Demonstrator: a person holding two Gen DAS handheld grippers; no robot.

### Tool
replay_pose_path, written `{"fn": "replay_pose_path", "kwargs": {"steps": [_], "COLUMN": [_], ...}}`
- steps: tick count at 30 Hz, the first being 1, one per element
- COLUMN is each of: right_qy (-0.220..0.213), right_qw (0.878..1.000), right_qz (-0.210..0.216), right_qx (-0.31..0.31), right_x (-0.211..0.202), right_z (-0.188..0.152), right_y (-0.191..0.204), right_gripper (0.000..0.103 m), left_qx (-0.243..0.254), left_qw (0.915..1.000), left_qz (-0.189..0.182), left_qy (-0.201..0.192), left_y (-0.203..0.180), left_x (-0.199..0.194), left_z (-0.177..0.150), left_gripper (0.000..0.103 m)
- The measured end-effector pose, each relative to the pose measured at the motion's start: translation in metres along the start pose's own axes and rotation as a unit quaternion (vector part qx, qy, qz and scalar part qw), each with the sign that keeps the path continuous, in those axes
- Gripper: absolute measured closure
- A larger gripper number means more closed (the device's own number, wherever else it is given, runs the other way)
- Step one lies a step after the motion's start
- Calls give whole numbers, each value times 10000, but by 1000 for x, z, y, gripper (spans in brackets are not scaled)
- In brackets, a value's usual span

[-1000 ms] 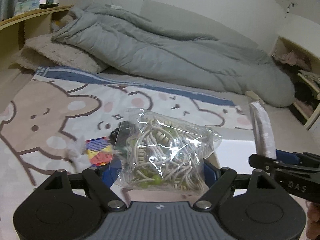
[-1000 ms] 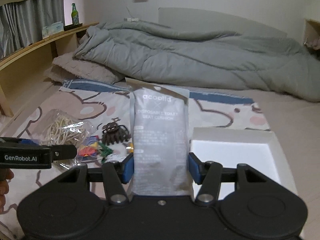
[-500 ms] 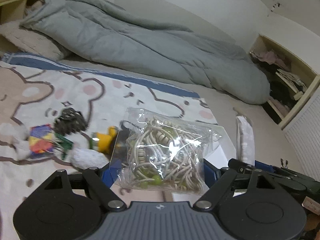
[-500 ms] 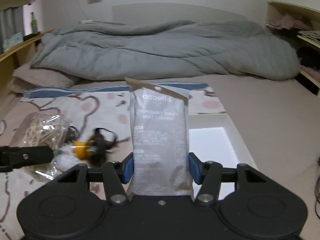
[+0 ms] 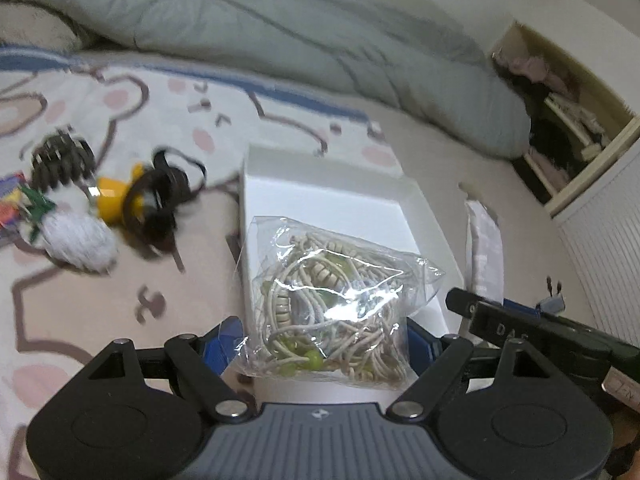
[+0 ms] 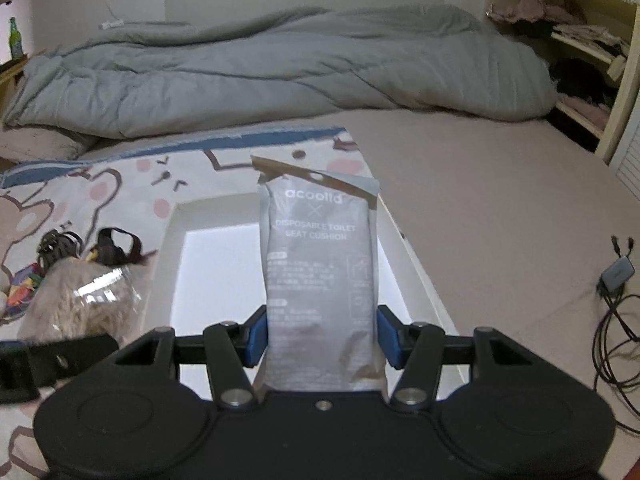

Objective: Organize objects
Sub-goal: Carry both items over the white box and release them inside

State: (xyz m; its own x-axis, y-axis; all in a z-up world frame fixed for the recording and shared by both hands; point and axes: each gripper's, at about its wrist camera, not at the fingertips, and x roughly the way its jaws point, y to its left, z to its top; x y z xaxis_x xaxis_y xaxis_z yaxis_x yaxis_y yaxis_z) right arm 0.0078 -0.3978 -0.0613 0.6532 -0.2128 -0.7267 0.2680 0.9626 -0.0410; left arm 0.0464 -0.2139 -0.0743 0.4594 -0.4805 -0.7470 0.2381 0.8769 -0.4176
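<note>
In your left wrist view, the white box (image 5: pixel 332 196) lies open on the cartoon-bear blanket (image 5: pixel 120 120), with loose things to its left: a dark claw hair clip (image 5: pixel 60 158), a yellow piece (image 5: pixel 114 196) tangled with dark hair ties (image 5: pixel 160 200), a white fluffy ball (image 5: pixel 80 238) and a bright card (image 5: pixel 10 204). A grey duvet (image 5: pixel 300 36) is heaped behind. At the right edge your other tool crosses in, black, with the letters "DAS" on it. Your left gripper (image 5: pixel 324 340) stands wide, its blue pads pressed on a clear bag of cream elastic bands (image 5: pixel 332 304), held over the box's near end. In your right wrist view, the same box (image 6: pixel 224 272) sits straight ahead, the bag of bands at its left side, a green bottle (image 6: pixel 16 38) on a far ledge, and a small hub with black cables (image 6: pixel 618 276) on the bare sheet at right. Your right gripper (image 6: pixel 322 334) is closed partway on a grey sachet (image 6: pixel 320 280) that stands upright over the box and reads "acoolld" and "DISPOSABLE TOILET SEAT CUSHION"; the smaller print is too blurred to read.
</note>
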Motion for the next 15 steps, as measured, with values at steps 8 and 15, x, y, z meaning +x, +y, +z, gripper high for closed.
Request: {"fn": "replay_pose_path", "kwargs": {"steps": [8,15], "right_qy": [462,568], "right_qw": [9989,9982], "right_qz": [-73,-121], "right_qx": [-103,-131], "right_x": [19,26], "right_z": [-9,-12], "right_y": [-9,-13], "right_gripper": [47,47], "left_qx": [-598,-1107], "left_qw": [9976,9925], "left_qz": [-132,-240], "left_qy": [337,460], "left_y": [-2,6], "left_x": [24,36], "left_z": [-8,-10], "left_gripper": [19,12]}}
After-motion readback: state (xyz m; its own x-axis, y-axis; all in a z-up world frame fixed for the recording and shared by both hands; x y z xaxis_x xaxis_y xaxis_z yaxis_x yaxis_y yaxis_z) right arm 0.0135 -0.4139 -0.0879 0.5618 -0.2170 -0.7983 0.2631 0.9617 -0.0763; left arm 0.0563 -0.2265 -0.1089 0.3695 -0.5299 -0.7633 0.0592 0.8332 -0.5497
